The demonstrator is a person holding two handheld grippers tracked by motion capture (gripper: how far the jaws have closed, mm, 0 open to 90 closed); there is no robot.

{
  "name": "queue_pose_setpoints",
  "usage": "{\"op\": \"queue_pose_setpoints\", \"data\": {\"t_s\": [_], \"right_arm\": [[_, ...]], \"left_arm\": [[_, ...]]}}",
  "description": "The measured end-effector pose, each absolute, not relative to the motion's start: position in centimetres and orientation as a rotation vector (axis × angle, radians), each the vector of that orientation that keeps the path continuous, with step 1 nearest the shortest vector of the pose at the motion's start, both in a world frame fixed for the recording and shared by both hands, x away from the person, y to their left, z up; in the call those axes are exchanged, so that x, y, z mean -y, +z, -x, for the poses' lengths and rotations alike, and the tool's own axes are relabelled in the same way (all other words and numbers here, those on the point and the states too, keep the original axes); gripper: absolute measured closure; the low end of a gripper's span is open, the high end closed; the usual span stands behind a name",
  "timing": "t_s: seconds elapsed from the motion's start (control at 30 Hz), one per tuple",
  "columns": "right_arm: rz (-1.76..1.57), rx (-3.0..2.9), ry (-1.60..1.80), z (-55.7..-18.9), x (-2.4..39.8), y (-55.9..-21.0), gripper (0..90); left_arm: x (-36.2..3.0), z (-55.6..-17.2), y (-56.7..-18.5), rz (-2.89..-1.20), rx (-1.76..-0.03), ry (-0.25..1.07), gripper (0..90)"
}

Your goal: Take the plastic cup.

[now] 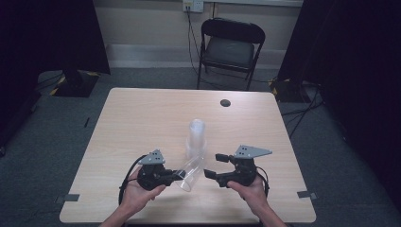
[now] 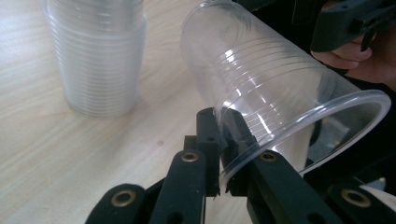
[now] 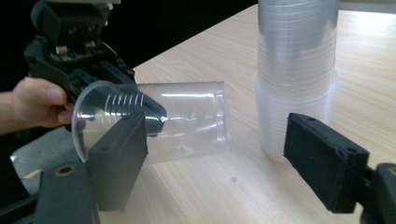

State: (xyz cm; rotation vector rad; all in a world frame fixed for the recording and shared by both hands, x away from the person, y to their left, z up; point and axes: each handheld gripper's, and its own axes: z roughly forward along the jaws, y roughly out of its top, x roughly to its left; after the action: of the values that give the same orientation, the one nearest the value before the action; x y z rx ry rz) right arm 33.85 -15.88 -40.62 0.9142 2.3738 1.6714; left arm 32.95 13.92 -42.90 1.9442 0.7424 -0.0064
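1. Left hand-held gripper (image 2: pixel 219 140): pressed together on the rim wall of a clear plastic cup (image 2: pixel 271 88), one jaw inside the mouth, one outside. You held it by the rim so the body stayed free.
2. Clear plastic cup: on its side, tilted, mouth toward you, base pointing at the stack; empty. It hung low over the near middle of the desk (image 1: pixel 142 113), between your two hands.
3. Right hand-held gripper (image 1: pixel 212 165): jaws spread, pinching nothing, just beside the cup's base, likely ready to take it.
4. Stack of cups (image 1: pixel 196 139): nested, upright, standing on the desk just behind the held cup; nothing visible inside the top cup.
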Motion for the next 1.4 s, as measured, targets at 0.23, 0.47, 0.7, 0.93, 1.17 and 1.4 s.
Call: {"op": "queue_pose_setpoints", "data": {"t_s": [0.23, 0.47, 0.7, 0.93, 1.17, 1.4], "right_arm": [[-0.8, -2.416, 1.643, -33.4, 15.4, -40.6, 17.5], [-0.664, -2.493, 1.586, -32.9, 14.5, -41.0, 18.3], [-0.49, -2.528, 1.465, -32.1, 13.4, -41.3, 23.5], [-0.323, -2.537, 1.352, -31.4, 12.2, -41.4, 22.5], [-0.171, -2.531, 1.229, -30.4, 11.5, -41.6, 15.3], [-0.119, -2.547, 1.183, -29.9, 11.0, -42.3, 13.7]], "left_arm": [[-13.7, -33.2, -43.4, -2.0, -0.737, -0.083, 87.0], [-13.5, -33.6, -43.9, -2.041, -0.755, -0.159, 87.0], [-13.8, -33.8, -43.7, -2.039, -0.776, -0.205, 87.0], [-13.4, -34.0, -43.8, -2.07, -0.786, -0.251, 87.2], [-13.4, -34.2, -43.8, -2.061, -0.781, -0.3, 87.3], [-12.9, -33.9, -44.1, -2.043, -0.786, -0.336, 87.5]]}}
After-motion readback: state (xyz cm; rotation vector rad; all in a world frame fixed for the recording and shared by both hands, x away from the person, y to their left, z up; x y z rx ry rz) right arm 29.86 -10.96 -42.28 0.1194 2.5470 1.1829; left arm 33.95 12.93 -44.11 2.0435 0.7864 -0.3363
